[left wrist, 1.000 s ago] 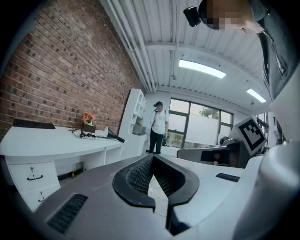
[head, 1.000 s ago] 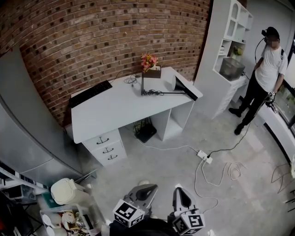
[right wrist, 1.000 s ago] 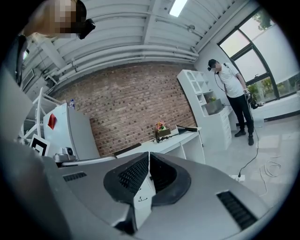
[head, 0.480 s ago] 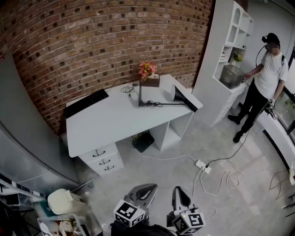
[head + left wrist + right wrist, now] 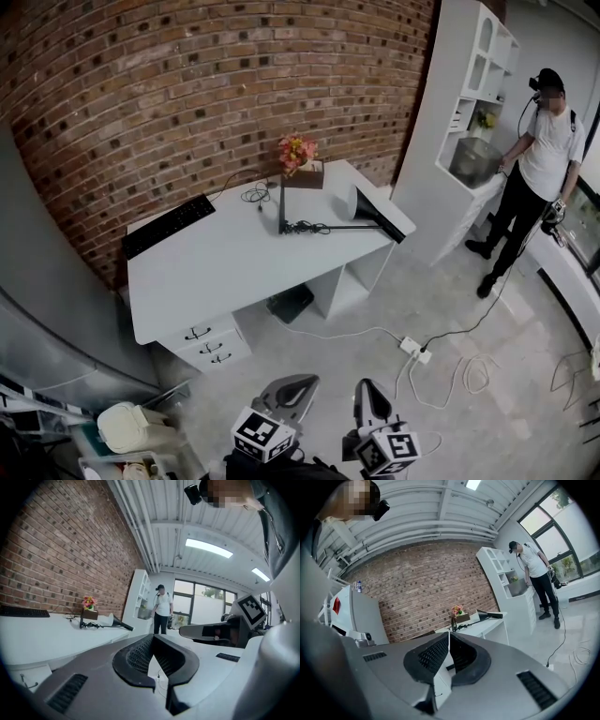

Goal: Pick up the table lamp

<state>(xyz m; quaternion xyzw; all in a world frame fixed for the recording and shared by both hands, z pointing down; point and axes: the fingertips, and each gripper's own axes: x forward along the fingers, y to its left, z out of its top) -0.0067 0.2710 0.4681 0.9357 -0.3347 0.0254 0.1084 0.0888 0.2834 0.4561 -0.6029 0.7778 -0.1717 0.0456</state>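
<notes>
Our left gripper (image 5: 152, 637) and right gripper (image 5: 448, 634) are clenched, empty. Unopened, they could shove the black long-armed table lamp (image 5: 369, 209) into the far pink flowers (image 5: 296, 150).

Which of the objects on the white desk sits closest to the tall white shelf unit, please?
The table lamp: its black shade reaches the desk end by the shelf unit; the flowers stand behind it, the keyboard at the opposite end.

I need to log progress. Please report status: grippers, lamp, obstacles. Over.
Left gripper and right gripper shut, empty. Table lamp on desk, untouched, far ahead. Power strip on floor between.
</notes>
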